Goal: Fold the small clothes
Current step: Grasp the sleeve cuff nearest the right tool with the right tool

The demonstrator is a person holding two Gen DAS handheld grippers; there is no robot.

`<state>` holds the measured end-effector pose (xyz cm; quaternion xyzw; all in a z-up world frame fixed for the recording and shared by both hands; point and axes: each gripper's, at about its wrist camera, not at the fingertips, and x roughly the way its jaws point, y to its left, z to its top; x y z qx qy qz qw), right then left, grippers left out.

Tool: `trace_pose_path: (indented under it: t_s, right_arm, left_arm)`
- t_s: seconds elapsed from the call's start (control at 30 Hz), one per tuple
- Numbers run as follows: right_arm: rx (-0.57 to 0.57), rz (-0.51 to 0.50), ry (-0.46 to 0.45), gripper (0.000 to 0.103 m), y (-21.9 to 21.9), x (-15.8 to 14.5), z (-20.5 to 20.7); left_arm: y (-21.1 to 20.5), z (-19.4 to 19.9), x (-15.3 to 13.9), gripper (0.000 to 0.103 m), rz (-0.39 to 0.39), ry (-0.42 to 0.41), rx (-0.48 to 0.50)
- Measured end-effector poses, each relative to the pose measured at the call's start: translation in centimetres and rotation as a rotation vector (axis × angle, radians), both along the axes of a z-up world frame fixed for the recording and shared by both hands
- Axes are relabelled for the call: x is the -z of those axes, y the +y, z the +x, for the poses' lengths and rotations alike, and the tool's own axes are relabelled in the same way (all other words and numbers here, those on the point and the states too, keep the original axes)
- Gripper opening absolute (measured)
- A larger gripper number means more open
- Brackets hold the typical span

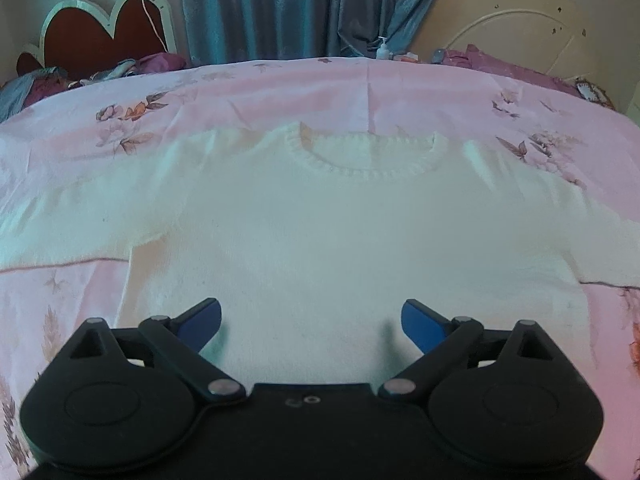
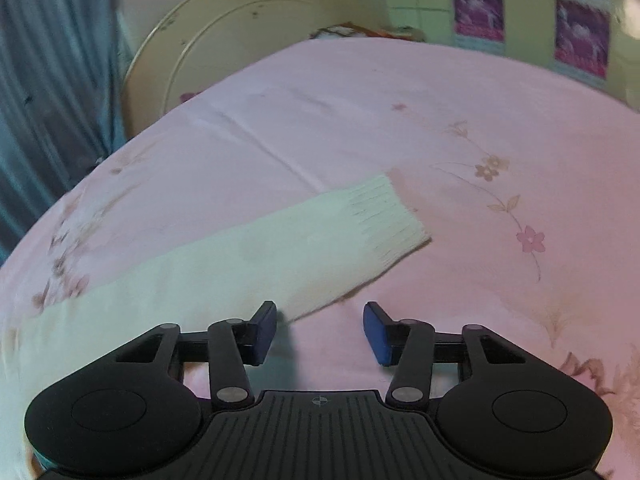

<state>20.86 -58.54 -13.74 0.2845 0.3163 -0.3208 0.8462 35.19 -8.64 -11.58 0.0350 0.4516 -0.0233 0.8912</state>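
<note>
A pink floral bed (image 1: 360,92) carries the white sweater (image 1: 320,240) spread flat, collar far side, its sleeve (image 2: 280,252) stretched rightward, while the left gripper (image 1: 311,322) gapes above the hem and the right gripper (image 2: 320,330) stands half-parted, empty, beside the sleeve.

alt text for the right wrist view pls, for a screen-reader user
A white knit sweater sleeve lies flat across a pink floral bedsheet, ribbed cuff pointing right. The right tool hangs just above its lower edge, blue pads apart and gripping nothing. A cream round headboard and blue curtain stand behind the bed.
</note>
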Motion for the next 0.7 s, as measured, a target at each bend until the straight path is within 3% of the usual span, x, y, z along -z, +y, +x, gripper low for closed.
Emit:
trace_pose_path:
  t_s: [0.1, 0.23, 0.33, 0.4, 0.7]
  right_arm:
    - [0.021, -0.008, -0.012, 0.048, -0.8, 0.0, 0.4]
    - [0.038, -0.031, -0.023, 0.017, -1.2, 0.6, 2.0]
    - [0.033, -0.039, -0.033, 0.014, -1.3, 0.6, 2.0]
    - [0.019, -0.046, -0.048, 0.002, -1.3, 0.4, 1.8]
    - [-0.146, -0.127, -0.137, 0.002, 2.5, -3.1, 4.6]
  left_arm:
    - [0.1, 0.5, 0.3, 0.093, 0.012, 0.008, -0.005]
    - [0.3, 1.5, 0.9, 0.087, 0.03, 0.018, -0.01]
    - [0.3, 2.1, 1.3, 0.081, 0.053, 0.018, -0.012]
    - [0.3, 2.5, 1.5, 0.076, 0.058, 0.018, -0.01]
    - [0.8, 4.3, 2.0, 0.072, 0.029, 0.032, -0.038]
